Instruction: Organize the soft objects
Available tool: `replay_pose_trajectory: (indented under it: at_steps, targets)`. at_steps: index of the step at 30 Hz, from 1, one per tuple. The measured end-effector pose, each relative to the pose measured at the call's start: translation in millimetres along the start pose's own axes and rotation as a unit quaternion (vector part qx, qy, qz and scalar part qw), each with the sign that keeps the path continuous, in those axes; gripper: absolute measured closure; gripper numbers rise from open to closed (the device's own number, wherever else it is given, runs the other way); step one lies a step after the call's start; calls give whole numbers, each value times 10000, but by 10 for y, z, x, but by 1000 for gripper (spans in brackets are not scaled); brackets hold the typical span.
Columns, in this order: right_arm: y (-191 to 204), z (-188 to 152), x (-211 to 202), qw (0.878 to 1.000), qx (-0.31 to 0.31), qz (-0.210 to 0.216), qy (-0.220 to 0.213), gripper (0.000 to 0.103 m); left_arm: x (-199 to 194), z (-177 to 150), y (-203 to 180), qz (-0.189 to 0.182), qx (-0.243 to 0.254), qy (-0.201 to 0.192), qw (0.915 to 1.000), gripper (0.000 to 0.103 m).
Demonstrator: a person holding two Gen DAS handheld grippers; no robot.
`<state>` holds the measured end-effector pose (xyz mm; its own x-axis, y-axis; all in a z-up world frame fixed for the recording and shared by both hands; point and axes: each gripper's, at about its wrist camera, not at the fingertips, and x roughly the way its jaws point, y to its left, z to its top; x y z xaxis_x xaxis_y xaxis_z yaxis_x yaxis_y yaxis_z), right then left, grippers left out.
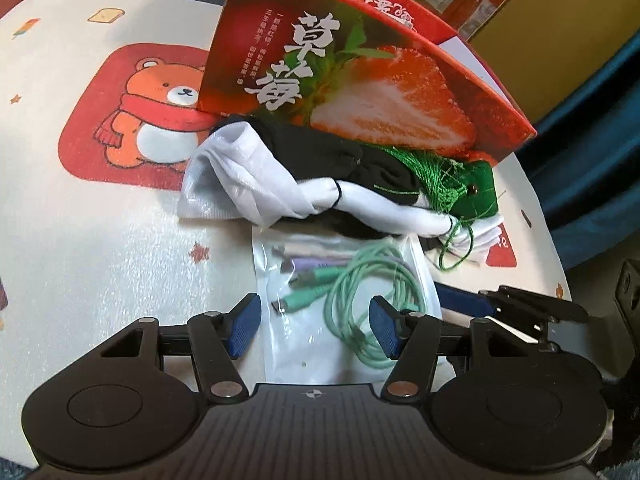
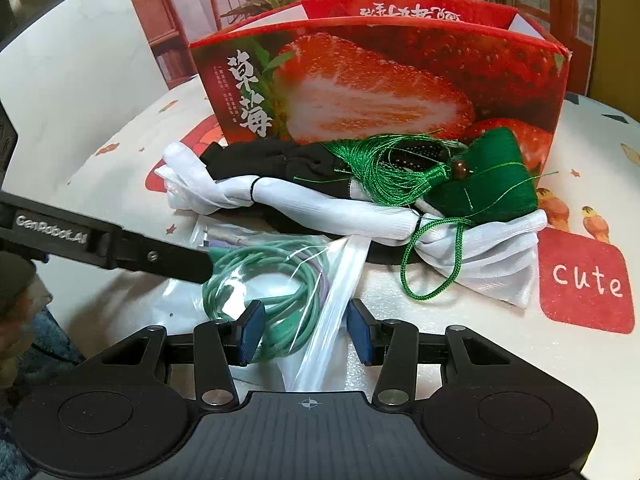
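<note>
Closest to the cameras is a clear plastic bag with a coiled green cable inside it. It lies flat on the table, in front of the strawberry box.

The right gripper sits low over the bag's near edge. Its jaws are partly open with the bag and some cable loops between them. I cannot tell if the pads are pressing on the bag yet. The left gripper is also over the bag, on the other side of it. Its jaws stand about half open and hold nothing.

Right against the front of the strawberry box is a pile of soft things. There is a white cloth tied with small black bands, a black cloth behind it, and a green pouch with a bushy green tassel and a looped green cord.

The bag looks light, thin and slippery, so it may slide out of a weak pinch. It is best to pinch a flat edge of the plastic, not the round cable. The cloths look floppy and will droop when lifted, so the tied spots are good places to grab. The tassel threads could snag, so the pouch's fat body is the safer place to hold.
</note>
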<state>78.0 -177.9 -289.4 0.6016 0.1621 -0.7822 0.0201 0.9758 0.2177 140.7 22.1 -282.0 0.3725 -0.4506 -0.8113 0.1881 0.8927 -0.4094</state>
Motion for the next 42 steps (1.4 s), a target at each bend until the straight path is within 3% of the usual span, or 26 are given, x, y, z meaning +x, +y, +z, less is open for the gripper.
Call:
replay_pose_trajectory:
  at_steps: [6,12,16,18,20,22,26,32,42]
  targets:
    - [45,-13,4,10000,-29,-35,16,60,30,24,-124,235,307,34,9992,41]
    - [123,-23,6,9998,-166,0,59,61,18,33,-133,205,244,18,9995,41]
    - [111,-18,-2,9999,-84,99,57,69,-7,7,-126,222,255,-2,9994,42]
    - [98,-15,-9,9999,-51,111,50,70,-24,5,-92,315,223,-32,9992,58]
    - [76,-15,-22,9999,9,128,42,74,-37,6,-47,370,161,-60,9992,65]
    - [44,-16,-47,9999,54,140,21,81,-46,6,-20,340,113,-86,9993,65]
    - [54,-23,-59,9999,-29,125,0,84,-47,0,-38,408,238,-107,9988,65]
    - [136,-5,-117,9982,-544,-140,-230,97,-52,1,-24,373,185,-139,9990,65]
    - [176,10,-230,9924,-977,-396,-635,99,-63,7,10,298,63,-209,9993,65]
